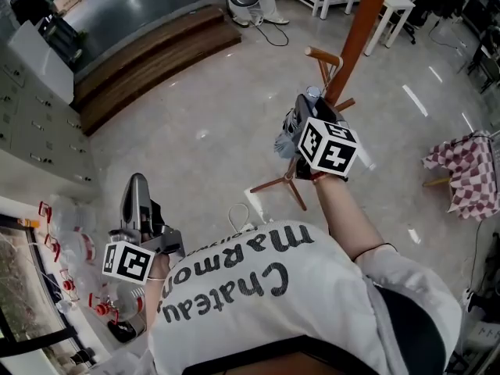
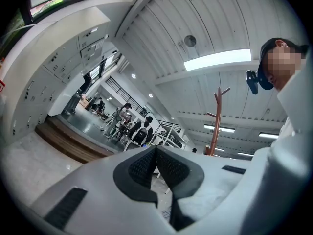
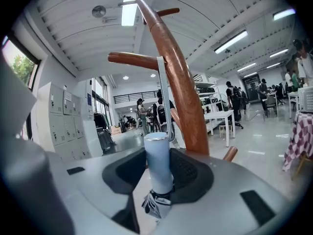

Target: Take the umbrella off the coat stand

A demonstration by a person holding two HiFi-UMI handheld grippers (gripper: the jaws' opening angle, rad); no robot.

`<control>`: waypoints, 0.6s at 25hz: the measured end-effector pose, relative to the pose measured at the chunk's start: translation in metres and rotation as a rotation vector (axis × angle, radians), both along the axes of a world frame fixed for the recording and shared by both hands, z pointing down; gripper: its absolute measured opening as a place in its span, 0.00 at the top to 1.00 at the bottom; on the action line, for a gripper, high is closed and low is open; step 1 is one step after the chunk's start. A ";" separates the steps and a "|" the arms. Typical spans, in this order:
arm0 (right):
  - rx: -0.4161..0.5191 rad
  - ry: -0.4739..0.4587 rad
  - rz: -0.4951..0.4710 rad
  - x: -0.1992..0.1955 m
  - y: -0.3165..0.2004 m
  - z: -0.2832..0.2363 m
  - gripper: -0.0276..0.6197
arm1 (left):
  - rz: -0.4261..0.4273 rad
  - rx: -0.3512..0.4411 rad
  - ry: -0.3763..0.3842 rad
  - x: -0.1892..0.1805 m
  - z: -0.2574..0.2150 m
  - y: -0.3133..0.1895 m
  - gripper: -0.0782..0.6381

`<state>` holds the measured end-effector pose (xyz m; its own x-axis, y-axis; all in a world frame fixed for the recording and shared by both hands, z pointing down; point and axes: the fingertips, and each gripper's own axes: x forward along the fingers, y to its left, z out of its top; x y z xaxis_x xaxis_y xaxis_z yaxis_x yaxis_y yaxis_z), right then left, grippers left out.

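head view: the right gripper (image 1: 311, 108) is up against the coat stand (image 1: 355, 41), just below a side peg (image 1: 323, 54). the umbrella (image 1: 283, 141), folded, grey-blue, hangs under the claw, beside the pole. the left gripper (image 1: 138, 190) is well apart at lower left, over bare floor. a red-and-white checked cloth (image 1: 469, 174) sits at the right edge. clear bottles with red caps (image 1: 78, 280) are heaped at lower left; we cannot tell what holds them. this view does not show either claw's opening.

left gripper view: the left gripper (image 2: 156, 168) has its pads pressed together with nothing between them. the coat stand (image 2: 215, 121) shows far off, upright. lockers (image 2: 63, 77) line the left wall, doors closed, contents hidden.

right gripper view: the right gripper (image 3: 159, 173) is clamped on the umbrella's pale blue handle (image 3: 159, 160), which stands upright between the pads and touches both. a grey strap (image 3: 164, 97) runs from behind the handle up to the peg (image 3: 134, 60), so the umbrella is still hung on the coat stand (image 3: 178, 82). only here do we see the strap and the grip. the checked cloth (image 3: 298, 141) and a white table (image 3: 220, 116) lie beyond.
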<state>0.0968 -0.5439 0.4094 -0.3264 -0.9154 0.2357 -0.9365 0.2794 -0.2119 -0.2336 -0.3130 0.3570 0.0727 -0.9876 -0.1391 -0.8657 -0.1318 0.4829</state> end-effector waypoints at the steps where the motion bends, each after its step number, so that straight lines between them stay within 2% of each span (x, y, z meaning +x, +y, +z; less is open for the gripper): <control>1: -0.003 -0.004 -0.001 0.001 0.002 0.000 0.71 | 0.002 0.002 0.000 0.000 0.000 0.000 0.86; 15: 0.032 -0.022 -0.031 0.006 0.025 -0.024 0.71 | 0.036 0.018 0.009 0.010 -0.003 0.003 0.86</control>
<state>0.1025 -0.5186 0.3854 -0.3597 -0.9116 0.1990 -0.9225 0.3153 -0.2227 -0.2233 -0.3101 0.3537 0.1069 -0.9817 -0.1573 -0.8557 -0.1714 0.4882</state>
